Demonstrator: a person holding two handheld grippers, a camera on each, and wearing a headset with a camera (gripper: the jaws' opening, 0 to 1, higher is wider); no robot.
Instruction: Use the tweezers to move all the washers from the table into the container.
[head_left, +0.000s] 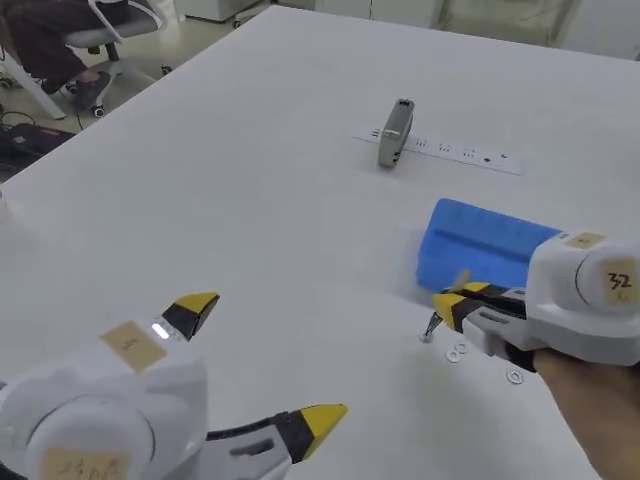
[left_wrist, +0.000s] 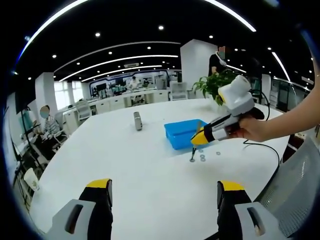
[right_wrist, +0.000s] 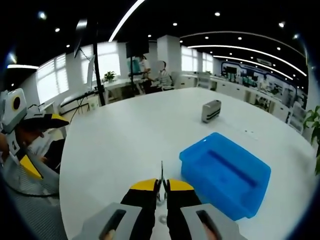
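Observation:
My right gripper (head_left: 452, 305) is shut on thin metal tweezers (head_left: 432, 325), whose tips point down at the white table just in front of the blue container (head_left: 480, 250). Two small washers (head_left: 457, 352) (head_left: 514, 377) lie on the table beside the tips. I cannot tell whether the tips hold a washer. From the right gripper view, the tweezers (right_wrist: 161, 172) stick out between the closed yellow fingertips (right_wrist: 145, 185), with the container (right_wrist: 225, 175) to the right. My left gripper (head_left: 258, 365) hovers open and holds nothing at the near left. Its own view shows the washers (left_wrist: 202, 157) and the container (left_wrist: 182, 132).
A grey box-shaped device (head_left: 395, 132) stands on a white power strip (head_left: 450, 150) farther back on the table (head_left: 250, 200). A person's hand (head_left: 580, 400) holds the right gripper. Office chairs (head_left: 90, 40) stand beyond the table's far left edge.

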